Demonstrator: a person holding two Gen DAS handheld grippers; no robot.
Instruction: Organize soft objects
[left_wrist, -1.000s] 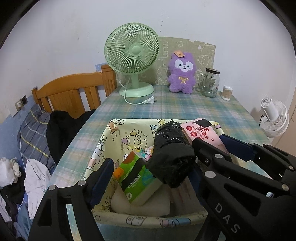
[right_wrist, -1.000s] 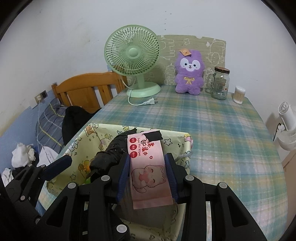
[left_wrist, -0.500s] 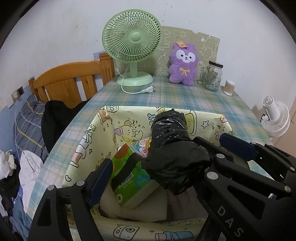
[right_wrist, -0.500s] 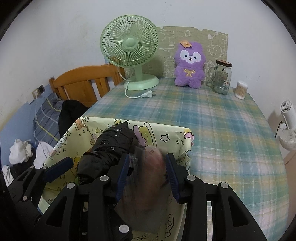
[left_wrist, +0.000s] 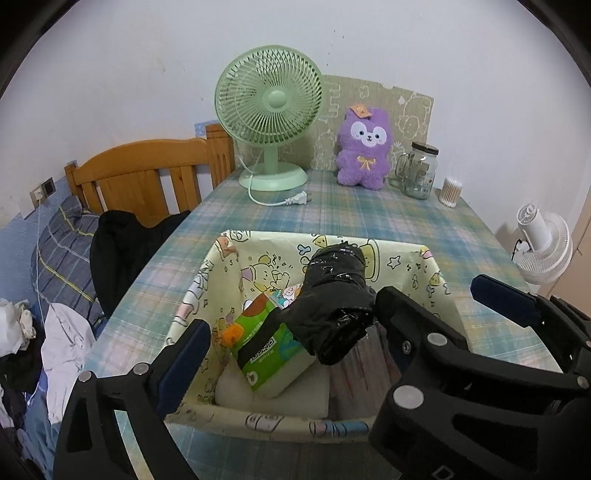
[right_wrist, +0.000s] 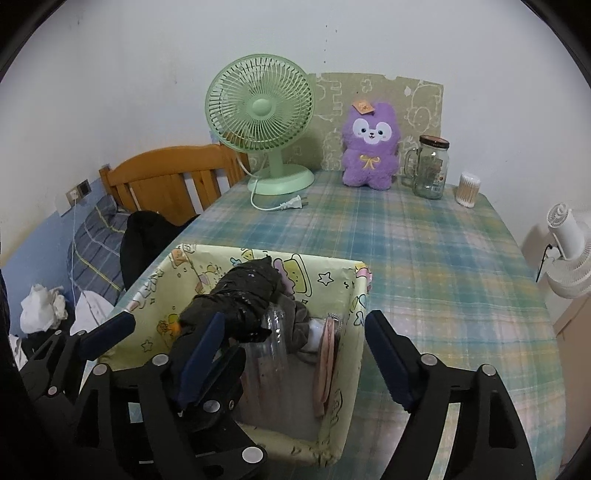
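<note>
A yellow cartoon-print fabric basket (left_wrist: 207, 273) (right_wrist: 358, 314) stands on the plaid table near its front edge. In it lie a black plastic-wrapped roll (left_wrist: 332, 299) (right_wrist: 236, 295), a green tissue pack (left_wrist: 266, 347), a white pad (left_wrist: 280, 398) and a pink packet (right_wrist: 325, 365) standing on edge by the right wall. My left gripper (left_wrist: 291, 350) is open, its jaws wide around the basket's near side. My right gripper (right_wrist: 291, 354) is open and empty just above the basket. A purple plush toy (left_wrist: 364, 147) (right_wrist: 369, 147) sits at the table's back.
A green desk fan (left_wrist: 269, 114) with a loose plug cord, a glass jar (left_wrist: 417, 175) and a cotton-swab tub (left_wrist: 451, 191) stand along the back. A wooden chair (left_wrist: 147, 173) with dark clothing is at the left. A white fan (left_wrist: 543, 247) stands off the right edge.
My right gripper held the pink packet over the basket a second ago. It has opened and the packet has dropped into the basket by the right wall. Both grippers rose slightly.
</note>
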